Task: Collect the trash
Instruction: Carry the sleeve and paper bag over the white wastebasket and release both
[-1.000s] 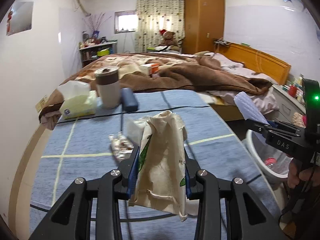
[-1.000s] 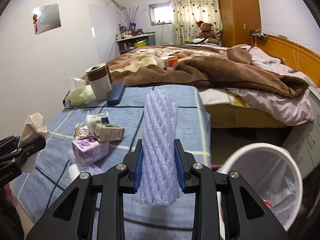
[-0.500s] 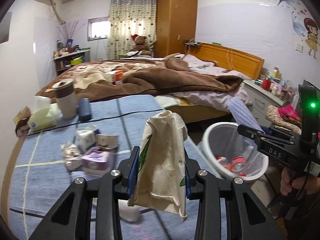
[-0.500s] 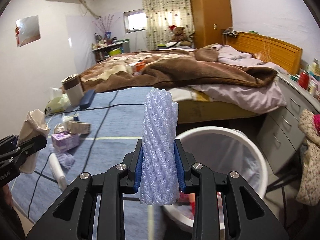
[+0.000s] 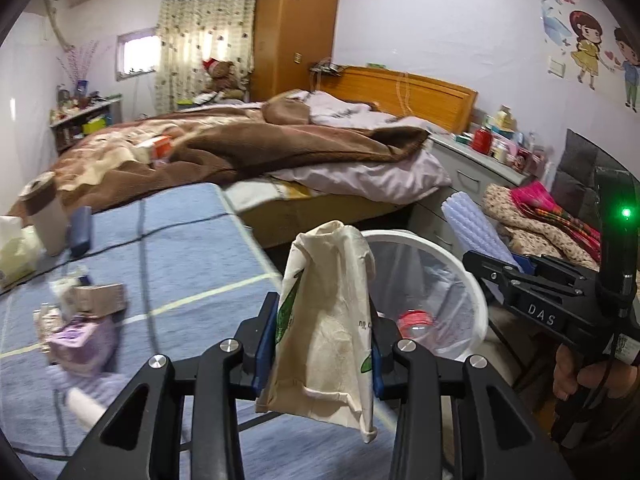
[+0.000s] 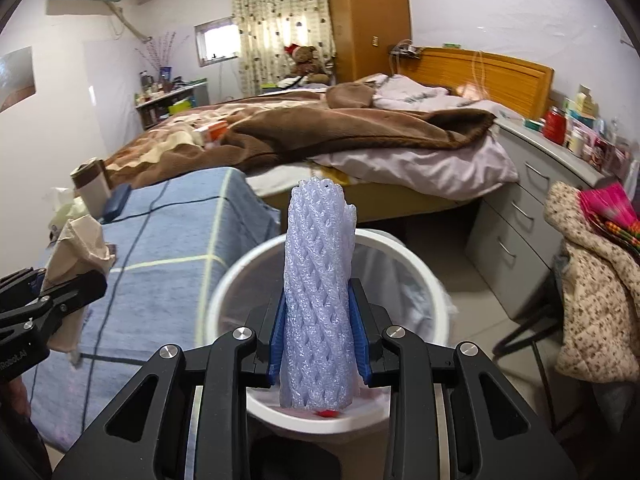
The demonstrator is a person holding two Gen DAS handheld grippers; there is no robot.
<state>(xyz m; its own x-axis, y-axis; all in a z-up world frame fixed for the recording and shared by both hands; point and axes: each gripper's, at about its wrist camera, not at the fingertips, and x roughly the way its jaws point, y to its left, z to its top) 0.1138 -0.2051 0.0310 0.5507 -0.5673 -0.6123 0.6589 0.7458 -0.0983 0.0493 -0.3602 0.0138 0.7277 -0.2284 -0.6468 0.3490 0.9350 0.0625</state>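
Left tongs [image 5: 323,344] clamp a paper bag [image 5: 326,320], right tongs [image 6: 318,336] a foam sleeve [image 6: 318,292]; only the left view shows table litter [image 5: 80,320].

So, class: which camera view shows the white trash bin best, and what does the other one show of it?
The right wrist view: the white trash bin sits centred, its round rim nearly all visible, though the foam net covers the middle. In the left wrist view, the paper bag hides its left side, but the red trash inside shows.

Your paper bag [image 5: 326,320] hides the bin's [image 5: 478,292] near rim, the foam sleeve [image 6: 318,300] covers most of its inside, and the table litter [image 5: 80,320] is blurred.
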